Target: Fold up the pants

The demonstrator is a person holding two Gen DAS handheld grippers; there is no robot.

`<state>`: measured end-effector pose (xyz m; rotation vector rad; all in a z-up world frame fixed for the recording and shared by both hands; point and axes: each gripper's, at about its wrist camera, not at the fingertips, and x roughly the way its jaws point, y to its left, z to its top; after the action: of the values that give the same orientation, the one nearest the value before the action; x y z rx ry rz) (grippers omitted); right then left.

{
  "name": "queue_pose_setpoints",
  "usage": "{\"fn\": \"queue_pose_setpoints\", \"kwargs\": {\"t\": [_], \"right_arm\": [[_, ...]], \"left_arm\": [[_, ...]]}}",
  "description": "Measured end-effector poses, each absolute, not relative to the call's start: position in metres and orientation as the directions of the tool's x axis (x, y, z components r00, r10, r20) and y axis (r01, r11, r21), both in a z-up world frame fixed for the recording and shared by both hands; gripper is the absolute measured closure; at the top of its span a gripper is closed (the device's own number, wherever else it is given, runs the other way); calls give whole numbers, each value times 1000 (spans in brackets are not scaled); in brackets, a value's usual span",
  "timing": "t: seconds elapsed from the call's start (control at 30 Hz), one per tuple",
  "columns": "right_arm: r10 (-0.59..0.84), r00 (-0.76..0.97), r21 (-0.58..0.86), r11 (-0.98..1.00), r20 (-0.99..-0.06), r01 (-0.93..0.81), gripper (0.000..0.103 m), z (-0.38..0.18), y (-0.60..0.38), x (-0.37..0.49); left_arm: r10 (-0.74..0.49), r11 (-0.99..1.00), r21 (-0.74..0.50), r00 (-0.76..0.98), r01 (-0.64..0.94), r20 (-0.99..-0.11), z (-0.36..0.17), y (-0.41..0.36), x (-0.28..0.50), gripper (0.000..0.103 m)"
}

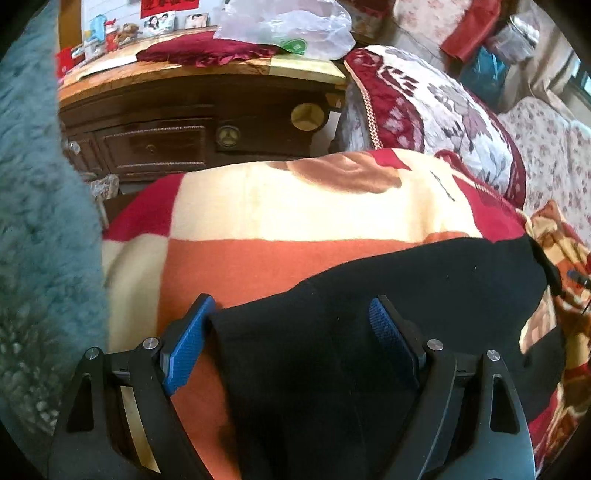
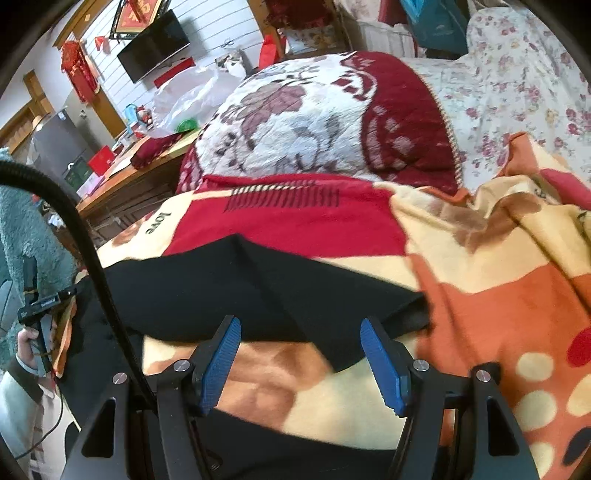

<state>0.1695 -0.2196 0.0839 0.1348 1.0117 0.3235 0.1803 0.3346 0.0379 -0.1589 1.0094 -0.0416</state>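
Note:
Black pants (image 1: 406, 295) lie on a patterned red, orange and cream blanket (image 1: 295, 206). In the left wrist view my left gripper (image 1: 290, 314) is open, its blue pads (image 1: 184, 343) straddling the near edge of the black cloth without gripping it. In the right wrist view the pants (image 2: 221, 288) lie flat with a folded corner pointing right. My right gripper (image 2: 301, 336) is open just over the near edge of that cloth, nothing held. The left gripper's handle in the person's hand (image 2: 37, 317) shows at the far left.
A large red and white floral cushion (image 2: 317, 122) sits behind the blanket. A dark wooden cabinet (image 1: 192, 129) with a plastic bag (image 1: 288, 26) stands beyond. A teal fuzzy sleeve (image 1: 40, 221) fills the left edge. A black cable (image 2: 92, 258) crosses the right wrist view.

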Motion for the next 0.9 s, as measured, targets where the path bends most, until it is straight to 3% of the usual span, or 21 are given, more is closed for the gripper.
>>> {"fn": "queue_pose_setpoints", "kwargs": {"t": [0.27, 0.5, 0.73, 0.83, 0.9], "right_arm": [[248, 473, 233, 968, -846, -92, 38, 79, -263, 208], [377, 421, 347, 926, -825, -149, 38, 84, -254, 193], [486, 356, 498, 865, -798, -64, 38, 52, -246, 177], [468, 398, 489, 871, -789, -55, 45, 52, -240, 183], [443, 414, 463, 884, -795, -57, 61, 49, -236, 189]], "left_arm": [[-62, 996, -91, 542, -26, -838, 35, 325, 186, 21], [-38, 999, -45, 542, 0, -839, 34, 314, 189, 32], [-28, 999, -37, 540, -5, -841, 34, 310, 191, 32], [-30, 999, -47, 531, -18, -847, 32, 312, 192, 32], [-25, 998, -48, 531, -29, -847, 31, 311, 192, 32]]}}
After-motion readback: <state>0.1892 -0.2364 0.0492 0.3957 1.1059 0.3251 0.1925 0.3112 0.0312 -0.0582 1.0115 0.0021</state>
